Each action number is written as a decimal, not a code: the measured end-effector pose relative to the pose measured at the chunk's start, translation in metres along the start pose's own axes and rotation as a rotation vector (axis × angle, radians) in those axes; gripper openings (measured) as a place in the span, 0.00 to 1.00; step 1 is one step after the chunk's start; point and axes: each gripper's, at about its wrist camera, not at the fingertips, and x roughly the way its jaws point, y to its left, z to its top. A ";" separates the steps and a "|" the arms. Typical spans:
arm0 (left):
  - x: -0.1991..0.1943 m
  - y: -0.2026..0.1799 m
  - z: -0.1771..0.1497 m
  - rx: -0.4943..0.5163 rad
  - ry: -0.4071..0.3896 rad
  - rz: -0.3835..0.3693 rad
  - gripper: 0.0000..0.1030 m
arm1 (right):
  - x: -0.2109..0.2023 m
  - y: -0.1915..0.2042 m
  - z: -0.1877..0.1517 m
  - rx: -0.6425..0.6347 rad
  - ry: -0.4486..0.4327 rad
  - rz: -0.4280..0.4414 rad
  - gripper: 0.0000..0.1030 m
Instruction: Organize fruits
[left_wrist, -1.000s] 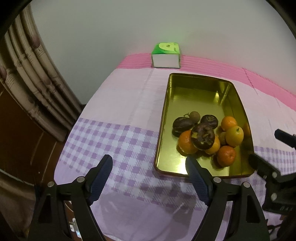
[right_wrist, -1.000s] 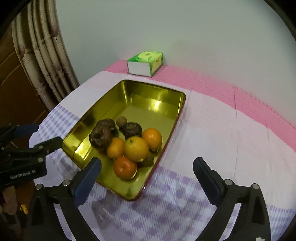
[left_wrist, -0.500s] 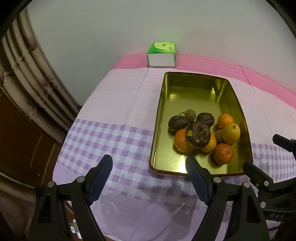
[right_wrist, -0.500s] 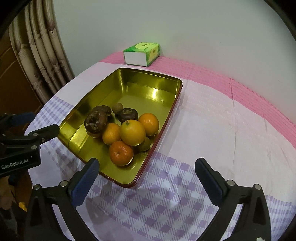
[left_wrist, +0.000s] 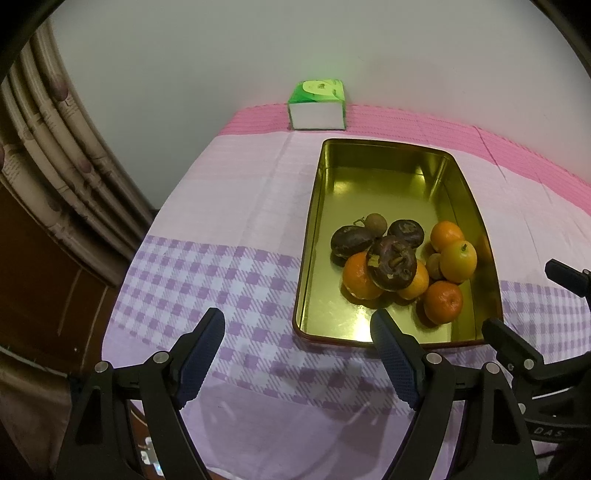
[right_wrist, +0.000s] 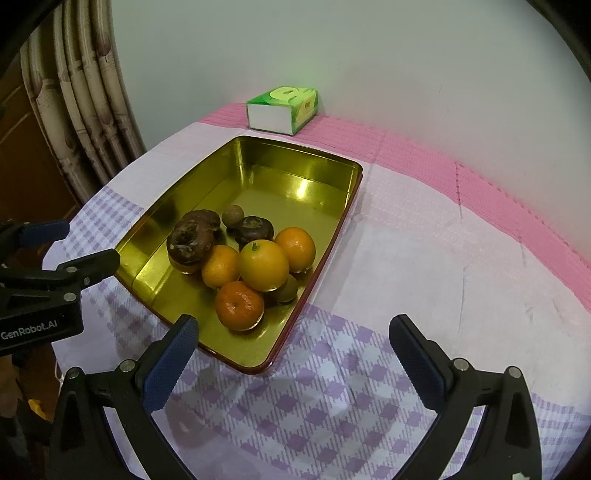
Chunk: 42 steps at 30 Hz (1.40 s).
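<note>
A gold metal tray lies on the table with a heap of fruit in its near half: several oranges, dark brown mangosteens and small brown round fruits. My left gripper hangs open above the cloth at the tray's near left corner, nothing between its fingers. My right gripper is open too, over the tray's near right corner, and holds nothing. Each gripper shows at the edge of the other's view.
A green and white tissue box stands at the back by the wall. The table wears a pink and purple checked cloth. A curtain hangs at the left beyond the table edge.
Both views have drawn back a little from the tray, so it sits higher and farther in frame. The fruit has not moved and both grippers stay open.
</note>
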 end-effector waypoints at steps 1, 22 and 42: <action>0.000 0.000 0.000 0.000 0.000 0.000 0.79 | 0.000 0.000 0.000 -0.001 0.000 -0.001 0.99; 0.002 0.002 -0.001 -0.005 0.007 -0.030 0.79 | -0.001 0.007 0.000 -0.027 -0.005 -0.005 0.99; 0.002 0.003 -0.001 -0.003 0.008 -0.030 0.79 | 0.002 0.009 -0.002 -0.037 0.002 -0.004 0.99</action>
